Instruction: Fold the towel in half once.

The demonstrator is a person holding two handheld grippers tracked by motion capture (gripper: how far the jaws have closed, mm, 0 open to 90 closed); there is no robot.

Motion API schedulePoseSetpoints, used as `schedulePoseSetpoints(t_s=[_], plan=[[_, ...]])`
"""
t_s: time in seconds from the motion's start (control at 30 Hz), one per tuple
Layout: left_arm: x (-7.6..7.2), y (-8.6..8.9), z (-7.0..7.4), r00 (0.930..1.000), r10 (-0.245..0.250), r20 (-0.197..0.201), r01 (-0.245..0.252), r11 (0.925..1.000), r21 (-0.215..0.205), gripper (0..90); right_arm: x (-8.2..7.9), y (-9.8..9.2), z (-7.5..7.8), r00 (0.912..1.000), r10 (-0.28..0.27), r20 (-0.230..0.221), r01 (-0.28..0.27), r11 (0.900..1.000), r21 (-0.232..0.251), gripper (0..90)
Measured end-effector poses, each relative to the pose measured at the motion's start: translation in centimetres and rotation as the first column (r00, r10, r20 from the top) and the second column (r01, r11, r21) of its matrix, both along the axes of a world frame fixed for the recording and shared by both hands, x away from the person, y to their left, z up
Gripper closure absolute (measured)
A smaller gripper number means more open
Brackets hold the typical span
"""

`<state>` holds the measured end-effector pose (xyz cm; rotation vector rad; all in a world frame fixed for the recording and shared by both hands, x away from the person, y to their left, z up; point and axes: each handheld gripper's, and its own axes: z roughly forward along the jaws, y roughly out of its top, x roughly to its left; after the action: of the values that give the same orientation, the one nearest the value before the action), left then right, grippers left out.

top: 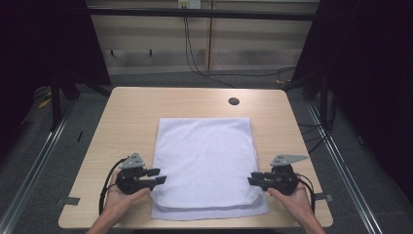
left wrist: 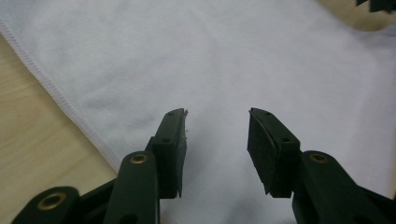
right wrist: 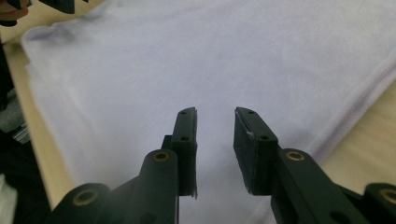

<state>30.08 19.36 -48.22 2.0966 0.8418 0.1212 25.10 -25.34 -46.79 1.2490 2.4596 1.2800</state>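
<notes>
A white towel [top: 204, 156] lies folded on the wooden table [top: 136, 107], its top layer set back from the bottom layer at the near edge. My left gripper [top: 160, 176] is at the towel's near left edge, open, jaws over the cloth [left wrist: 233, 60] with nothing between them. My right gripper [top: 253, 178] is at the near right edge, also open over the towel [right wrist: 210, 56]. In the left gripper view the gap [left wrist: 217, 149] is wide; the right gripper's own gap [right wrist: 215, 149] is somewhat narrower. A hand holds each gripper from the near side.
A round cable hole [top: 234, 101] is in the table near the far edge. Bare wood lies left, right and beyond the towel. Cables hang at the back wall and run on the floor to the right.
</notes>
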Motion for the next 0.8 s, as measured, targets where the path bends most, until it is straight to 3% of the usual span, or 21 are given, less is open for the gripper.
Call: schedulePoseSetpoints(t_s=[0.17,0.23,0.33,0.37,0.43,0.47,0.57,0.8], plan=[[2.9,-0.5,-0.6,0.9983,0.058,-0.012,-0.058,0.9983,0.010,53.9,4.4,1.3,-0.8,0.9995,-0.030,-0.009,0.030,0.999,-0.038,64.3],[3.8,-0.2,-0.9,0.9968,0.080,-0.007,-0.080,0.9968,0.004,53.0,6.0,1.6,-1.4,0.9982,-0.057,-0.021,0.056,0.998,-0.031,63.9],[4.8,0.1,-1.7,0.9949,0.098,-0.024,-0.097,0.9940,0.051,52.3,7.0,1.9,-2.2,0.9965,-0.080,-0.022,0.079,0.995,-0.056,63.0],[4.8,0.2,-1.8,0.9950,0.097,-0.024,-0.096,0.9947,0.037,52.9,7.0,2.0,-2.5,0.9960,-0.086,-0.024,0.085,0.994,-0.065,62.8],[4.5,0.2,-1.8,0.9949,0.101,0.000,-0.100,0.9912,0.087,55.1,6.6,2.3,-3.0,0.9960,-0.083,-0.034,0.079,0.991,-0.109,62.2],[4.3,0.3,-1.9,0.9966,0.081,0.013,-0.082,0.9923,0.093,55.1,6.3,2.3,-2.9,0.9957,-0.084,-0.038,0.079,0.991,-0.109,62.4],[3.6,0.5,-2.0,0.9976,0.067,0.017,-0.068,0.9946,0.078,56.3,5.5,2.2,-2.8,0.9966,-0.075,-0.035,0.070,0.989,-0.128,62.5],[1.2,0.6,-1.8,0.9995,0.031,0.012,-0.032,0.9951,0.094,57.1,3.3,1.8,-2.8,0.9973,-0.051,-0.052,0.045,0.993,-0.107,62.7]])
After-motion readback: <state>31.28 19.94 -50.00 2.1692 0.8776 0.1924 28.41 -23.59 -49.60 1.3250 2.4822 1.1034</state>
